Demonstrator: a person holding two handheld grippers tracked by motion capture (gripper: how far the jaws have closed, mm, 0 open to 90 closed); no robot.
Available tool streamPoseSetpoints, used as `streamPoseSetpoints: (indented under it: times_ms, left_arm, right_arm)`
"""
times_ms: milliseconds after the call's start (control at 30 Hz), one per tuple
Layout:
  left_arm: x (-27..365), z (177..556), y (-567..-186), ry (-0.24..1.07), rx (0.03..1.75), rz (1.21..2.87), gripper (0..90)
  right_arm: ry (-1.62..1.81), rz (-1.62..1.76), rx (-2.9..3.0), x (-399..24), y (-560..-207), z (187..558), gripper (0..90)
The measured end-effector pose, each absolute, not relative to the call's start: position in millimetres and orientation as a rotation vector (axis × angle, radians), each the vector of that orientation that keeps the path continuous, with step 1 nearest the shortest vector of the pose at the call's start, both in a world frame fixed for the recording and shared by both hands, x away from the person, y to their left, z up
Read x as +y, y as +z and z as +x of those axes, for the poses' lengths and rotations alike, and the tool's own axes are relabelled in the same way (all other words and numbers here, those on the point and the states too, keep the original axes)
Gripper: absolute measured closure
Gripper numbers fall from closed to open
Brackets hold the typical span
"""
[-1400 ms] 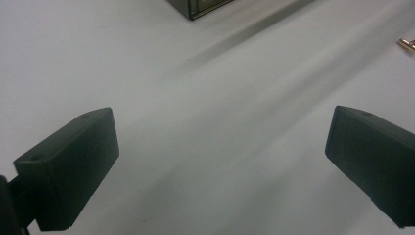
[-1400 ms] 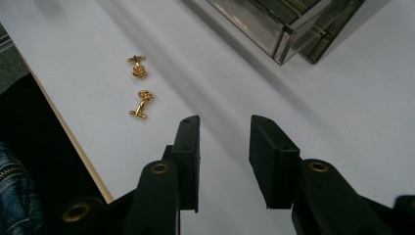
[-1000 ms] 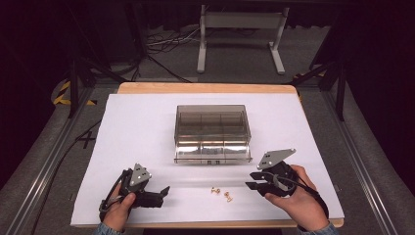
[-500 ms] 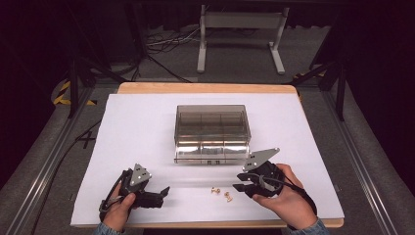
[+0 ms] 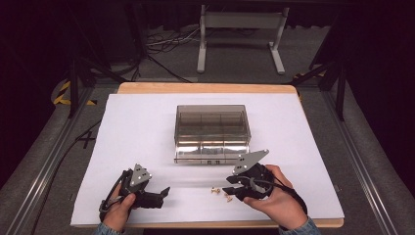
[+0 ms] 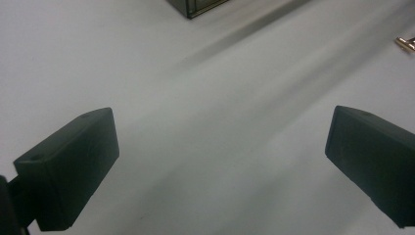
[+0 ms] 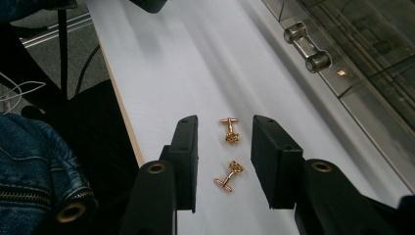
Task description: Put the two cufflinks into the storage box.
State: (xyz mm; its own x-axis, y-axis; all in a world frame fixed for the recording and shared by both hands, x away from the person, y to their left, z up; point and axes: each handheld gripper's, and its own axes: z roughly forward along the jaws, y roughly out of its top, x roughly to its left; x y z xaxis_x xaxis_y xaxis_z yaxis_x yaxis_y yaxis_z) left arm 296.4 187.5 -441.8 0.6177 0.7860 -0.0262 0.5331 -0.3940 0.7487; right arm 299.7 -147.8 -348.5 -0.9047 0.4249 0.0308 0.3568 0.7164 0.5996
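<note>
Two small gold cufflinks (image 5: 215,190) (image 5: 227,196) lie on the white sheet near the table's front edge. My right gripper (image 5: 231,188) is over them, held in a hand and pointing left. In the right gripper view its black jaws stand apart, one on each side of both cufflinks (image 7: 230,132) (image 7: 229,175), with the pads off them; my right gripper (image 7: 225,125) is open. My left gripper (image 5: 165,192) rests at the front left, open wide over bare paper (image 6: 222,147). One cufflink (image 6: 406,43) shows at its far right.
A clear compartmented box (image 5: 211,128) with its lid shut stands mid-table behind the cufflinks; its front knobs (image 7: 308,46) and corner (image 6: 195,6) show in the gripper views. The white sheet (image 5: 147,127) covers a wooden tabletop (image 5: 205,88). Dark floor, cables and a metal stand (image 5: 240,34) lie beyond.
My right gripper has slid left along the front of the table until its jaws straddle the cufflinks. The left gripper and the box have stayed put.
</note>
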Motion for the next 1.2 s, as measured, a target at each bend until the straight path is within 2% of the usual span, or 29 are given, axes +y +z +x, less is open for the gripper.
streamPoseSetpoints:
  times_ms: [633, 1200]
  left_arm:
    - [187, 296, -442, 0.431, 1.033, 2.093, 0.1]
    - [186, 296, -442, 0.431, 1.029, 2.094, 0.1]
  right_arm:
    - [0.956, 0.569, 2.87, -129, -356, 311, 64.7]
    - [0.898, 0.639, 2.887, -121, -385, 322, 64.6]
